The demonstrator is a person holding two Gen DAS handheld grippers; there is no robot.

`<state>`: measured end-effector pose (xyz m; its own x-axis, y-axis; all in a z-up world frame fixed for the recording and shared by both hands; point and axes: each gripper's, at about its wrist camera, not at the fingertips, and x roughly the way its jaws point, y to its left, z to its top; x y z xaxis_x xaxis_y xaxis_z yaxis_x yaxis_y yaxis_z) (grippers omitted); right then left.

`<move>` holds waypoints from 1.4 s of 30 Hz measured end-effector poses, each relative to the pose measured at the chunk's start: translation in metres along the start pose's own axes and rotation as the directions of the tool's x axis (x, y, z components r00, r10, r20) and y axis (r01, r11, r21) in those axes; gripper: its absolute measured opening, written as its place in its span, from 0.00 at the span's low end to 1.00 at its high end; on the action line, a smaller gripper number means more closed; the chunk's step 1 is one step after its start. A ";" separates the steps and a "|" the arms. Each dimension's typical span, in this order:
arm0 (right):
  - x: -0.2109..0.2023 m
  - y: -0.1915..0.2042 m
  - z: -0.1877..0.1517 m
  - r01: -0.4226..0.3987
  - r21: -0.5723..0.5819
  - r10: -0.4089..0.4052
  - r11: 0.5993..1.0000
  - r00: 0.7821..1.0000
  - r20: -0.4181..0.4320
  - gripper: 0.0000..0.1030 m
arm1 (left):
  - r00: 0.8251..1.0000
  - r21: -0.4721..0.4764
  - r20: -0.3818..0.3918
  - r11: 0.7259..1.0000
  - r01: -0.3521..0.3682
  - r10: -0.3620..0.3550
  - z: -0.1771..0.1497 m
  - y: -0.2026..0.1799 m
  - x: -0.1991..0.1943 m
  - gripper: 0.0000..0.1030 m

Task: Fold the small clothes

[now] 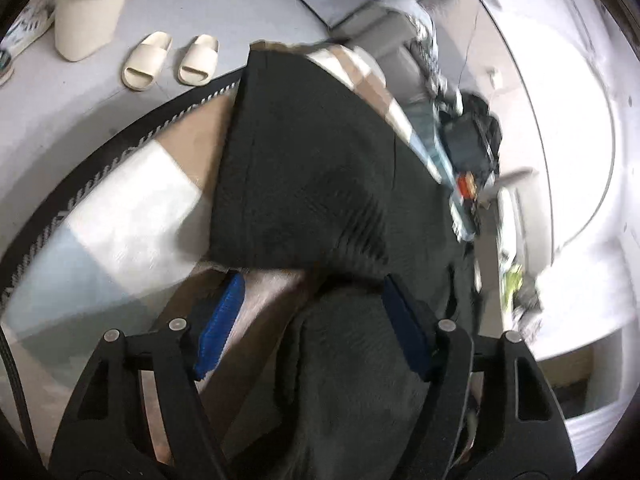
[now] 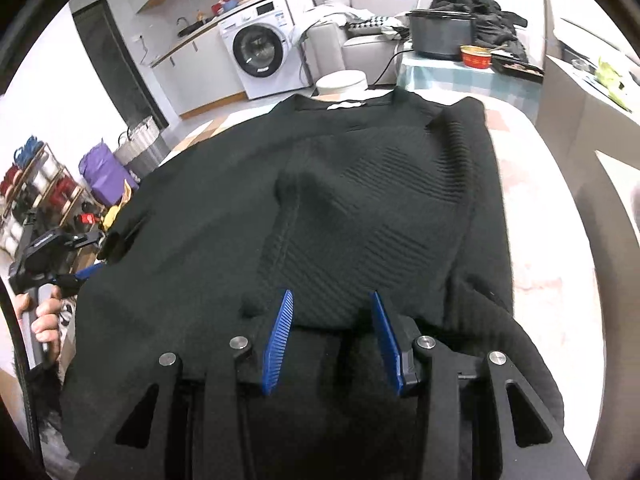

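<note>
Both my grippers, left (image 1: 312, 300) and right (image 2: 330, 320), stand open over the black sweater (image 2: 360, 200); its near hem is hidden.

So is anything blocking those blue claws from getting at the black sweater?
Nothing visible. The black sweater lies spread on the table, and both the left gripper and the right gripper stand open directly over its fabric.

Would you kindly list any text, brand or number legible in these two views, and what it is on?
None is legible.
Washing machine: panel markings and a door sticker, too small to read.
Dark sweater: white neck label, no readable print.
Boxes on the shelf: blurred.
</note>
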<state>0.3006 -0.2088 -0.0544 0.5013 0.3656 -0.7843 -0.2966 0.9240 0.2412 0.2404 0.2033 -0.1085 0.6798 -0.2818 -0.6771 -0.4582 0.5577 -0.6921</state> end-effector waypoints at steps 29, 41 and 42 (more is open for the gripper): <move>-0.015 -0.014 -0.016 0.023 0.058 -0.025 0.998 0.999 0.036 0.41 | 0.986 0.861 -0.069 0.508 -0.017 0.151 -0.118 -0.227 0.087 0.24; -0.018 -0.018 -0.021 0.009 0.075 -0.012 0.997 0.999 0.040 0.41 | 0.989 0.692 -0.100 0.722 -0.007 0.106 -0.077 -0.150 0.049 0.62; -0.017 -0.016 -0.021 0.006 0.071 -0.009 0.997 0.999 0.040 0.41 | 0.991 0.669 -0.100 0.743 0.000 0.091 -0.072 -0.148 0.051 0.62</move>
<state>0.2795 -0.2327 -0.0568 0.5361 0.3618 -0.7627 -0.2350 0.9318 0.2768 0.3017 0.0499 -0.0592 0.5746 -0.3068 -0.7588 0.0424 0.9370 -0.3467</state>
